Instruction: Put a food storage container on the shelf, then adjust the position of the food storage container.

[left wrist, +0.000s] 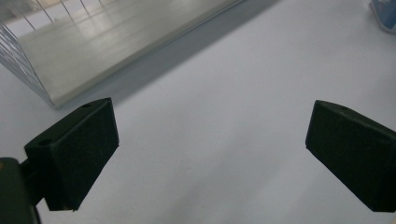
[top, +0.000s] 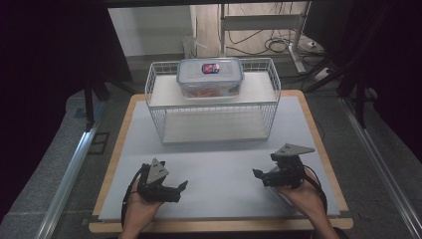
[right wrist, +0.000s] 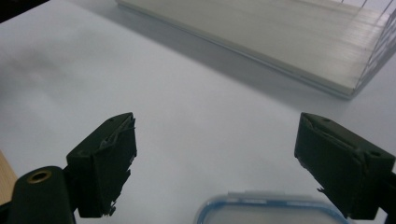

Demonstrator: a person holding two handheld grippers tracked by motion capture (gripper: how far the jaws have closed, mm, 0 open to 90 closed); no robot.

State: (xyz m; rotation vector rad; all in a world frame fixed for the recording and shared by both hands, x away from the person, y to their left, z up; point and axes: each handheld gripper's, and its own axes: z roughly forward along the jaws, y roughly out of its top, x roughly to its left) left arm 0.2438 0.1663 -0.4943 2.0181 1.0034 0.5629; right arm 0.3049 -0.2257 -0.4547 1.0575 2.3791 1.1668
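Observation:
A clear box with a blue-rimmed lid (top: 210,77) stands on the top shelf of a white wire rack (top: 149,89). My left gripper (top: 181,187) lies low over the table's front left, open, with nothing between its pads (left wrist: 79,154). At the front right, my right gripper (top: 257,175) is open too. A second blue-rimmed clear lid (right wrist: 266,210) lies just below and between its jaws, and the pads (right wrist: 109,163) do not press on it. The same item peeks in as a blue corner (left wrist: 385,14) in the left gripper view.
The rack's lower shelf (top: 214,127) is bare and faces both grippers. The pale table mat (top: 219,164) has a wooden border. Dark stands, cables and a metal rail (top: 69,169) surround the table.

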